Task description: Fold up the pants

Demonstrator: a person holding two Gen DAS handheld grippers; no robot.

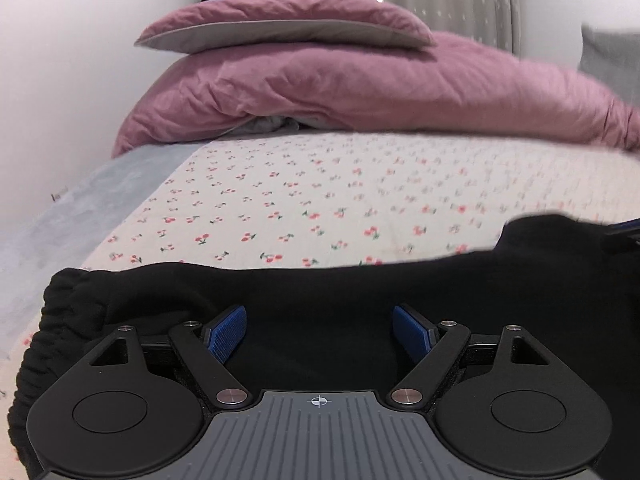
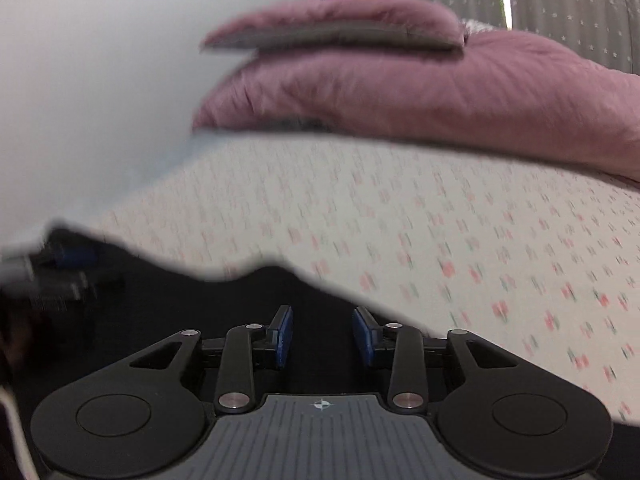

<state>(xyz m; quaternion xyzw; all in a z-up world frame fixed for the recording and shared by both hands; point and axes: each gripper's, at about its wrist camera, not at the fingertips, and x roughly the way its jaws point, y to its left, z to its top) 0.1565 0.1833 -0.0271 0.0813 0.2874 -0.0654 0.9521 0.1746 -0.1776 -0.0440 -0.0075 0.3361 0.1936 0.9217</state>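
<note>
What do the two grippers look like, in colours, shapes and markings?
Both look alike. The left gripper has black linkage arms with silver pivot bolts, two round black discs at the base, and blue ribbed pads on its jaws. Between the discs sits a grey ribbed plate with a small white crosshair mark. The right gripper shows the same parts, with blue pads seen edge-on.

Cherry-print bed (image 1: 280, 200), black pants (image 1: 320, 300) near edge, pink duvet (image 1: 360, 92) behind
</note>
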